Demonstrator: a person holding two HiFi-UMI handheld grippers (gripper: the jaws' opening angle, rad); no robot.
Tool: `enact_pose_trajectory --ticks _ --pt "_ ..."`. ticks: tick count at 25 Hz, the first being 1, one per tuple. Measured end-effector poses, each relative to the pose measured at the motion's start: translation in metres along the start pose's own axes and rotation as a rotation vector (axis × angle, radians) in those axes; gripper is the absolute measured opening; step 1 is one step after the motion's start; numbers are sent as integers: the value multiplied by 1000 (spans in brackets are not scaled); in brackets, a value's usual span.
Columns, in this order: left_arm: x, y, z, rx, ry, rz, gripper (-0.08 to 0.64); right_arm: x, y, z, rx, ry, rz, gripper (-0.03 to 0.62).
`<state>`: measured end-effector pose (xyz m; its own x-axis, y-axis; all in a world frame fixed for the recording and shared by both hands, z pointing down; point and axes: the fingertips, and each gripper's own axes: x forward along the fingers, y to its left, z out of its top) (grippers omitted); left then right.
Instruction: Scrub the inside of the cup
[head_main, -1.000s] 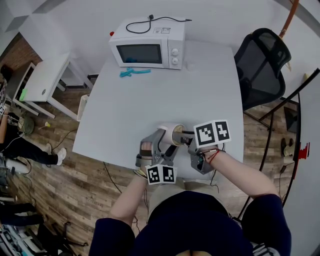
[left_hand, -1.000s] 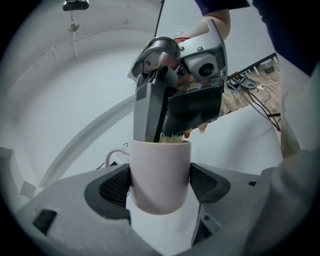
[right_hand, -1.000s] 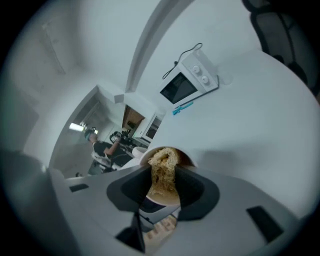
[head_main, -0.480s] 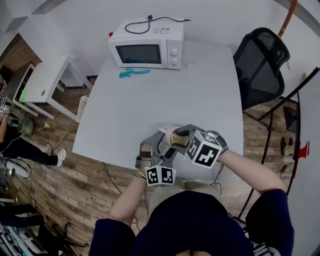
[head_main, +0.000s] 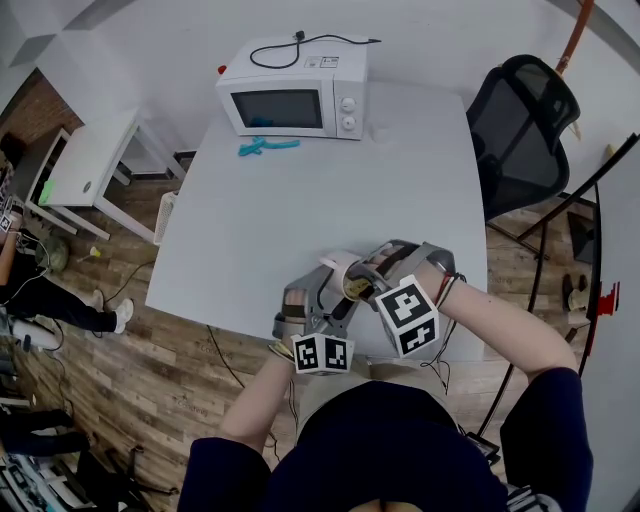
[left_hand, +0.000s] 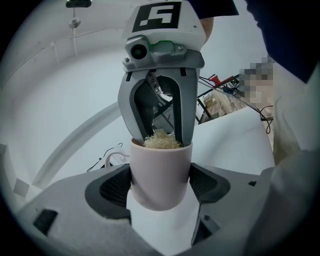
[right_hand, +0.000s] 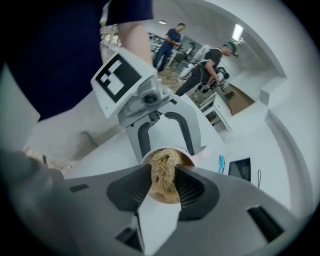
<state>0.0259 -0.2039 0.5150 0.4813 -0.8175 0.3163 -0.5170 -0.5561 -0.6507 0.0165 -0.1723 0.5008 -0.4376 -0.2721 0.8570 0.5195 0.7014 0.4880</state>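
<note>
Cup, white and handled, sits clamped between the two jaws of the left gripper near the front edge of the grey table, right in front of the person's body. In the left gripper view the jaws of the left gripper press on opposite sides of the cup, with its base toward the camera, its mouth facing away and its handle poking out at the left. The right gripper comes in from the other side with its marker cube toward the person. Its two grey jaws reach down past the rim into the cup's mouth, as the left gripper view shows of the right gripper. They are closed on a tan, fibrous scrubber, which bulges just above the rim between them. In the right gripper view the pads of the right gripper pinch that scrubber tightly. It fills most of the cup's round opening, and the cup shows only as a pale rim around it, with the left gripper straddling it behind. Farther back on the table stand a white microwave with a black cable lying on top and a small turquoise object in front of it. A black office chair stands at the table's right side.
</note>
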Motion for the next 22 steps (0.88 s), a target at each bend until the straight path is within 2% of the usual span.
enact_pose_trajectory --ticks 4,6,17,22 --pt "2 -1 1 3 -1 -1 376 3 2 -5 -365 103 -66 150" --pt "3 -2 1 12 1 -1 376 4 2 -6 -450 132 -92 150" --pt "3 -8 3 -6 -7 -9 376 3 8 -8 -413 129 -69 150" --pt "4 -12 1 -51 -13 -6 376 -4 12 -9 -356 121 -53 150"
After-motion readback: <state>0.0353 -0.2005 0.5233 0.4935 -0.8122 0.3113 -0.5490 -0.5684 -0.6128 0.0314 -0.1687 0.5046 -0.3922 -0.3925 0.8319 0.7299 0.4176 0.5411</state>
